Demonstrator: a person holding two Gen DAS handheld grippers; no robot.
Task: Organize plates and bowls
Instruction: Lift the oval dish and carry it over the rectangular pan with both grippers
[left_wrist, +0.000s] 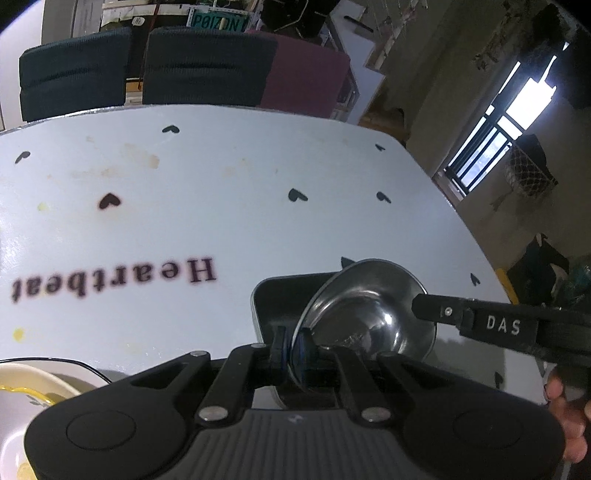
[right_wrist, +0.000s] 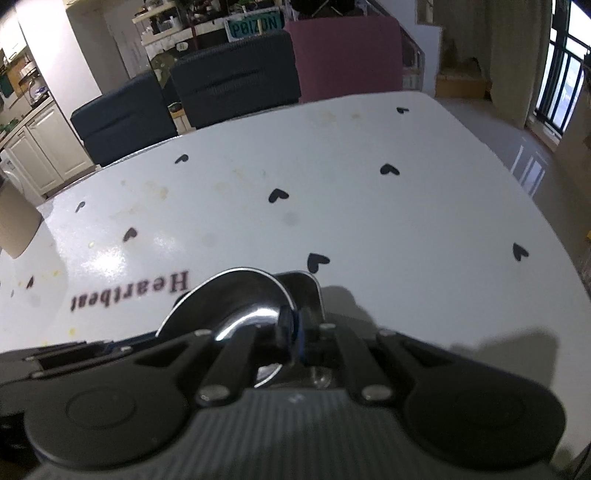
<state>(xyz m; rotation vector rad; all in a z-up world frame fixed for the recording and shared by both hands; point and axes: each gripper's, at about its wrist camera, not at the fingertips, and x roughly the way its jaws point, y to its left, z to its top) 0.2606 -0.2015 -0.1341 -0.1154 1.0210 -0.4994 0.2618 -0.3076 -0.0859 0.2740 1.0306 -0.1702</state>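
White tabletop (left_wrist: 229, 221) printed with small black hearts and the word "Heartbeat" fills both views, with dark chairs (left_wrist: 74, 74) at its far edge. The left gripper (left_wrist: 293, 350) has its jaws pressed together on the near rim of a shiny steel bowl (left_wrist: 369, 314), pinching the thin lip between blue pads. The right gripper (right_wrist: 291, 332) pinches the opposite rim in the same way, and its black finger shows from the side in the left wrist view. So both hands carry one bowl (right_wrist: 236, 299), tilted, just over a dark rectangular tray (left_wrist: 284, 299) that lies on the table. A white plate with a dark rim line (left_wrist: 55, 373) sits at the near left corner, apart from the bowl.

The step in hand looks like setting the bowl down onto the tray. Next, both hands would need to level the bowl, lower it until it rests flat, then let the rim go together so it does not tip or slide.
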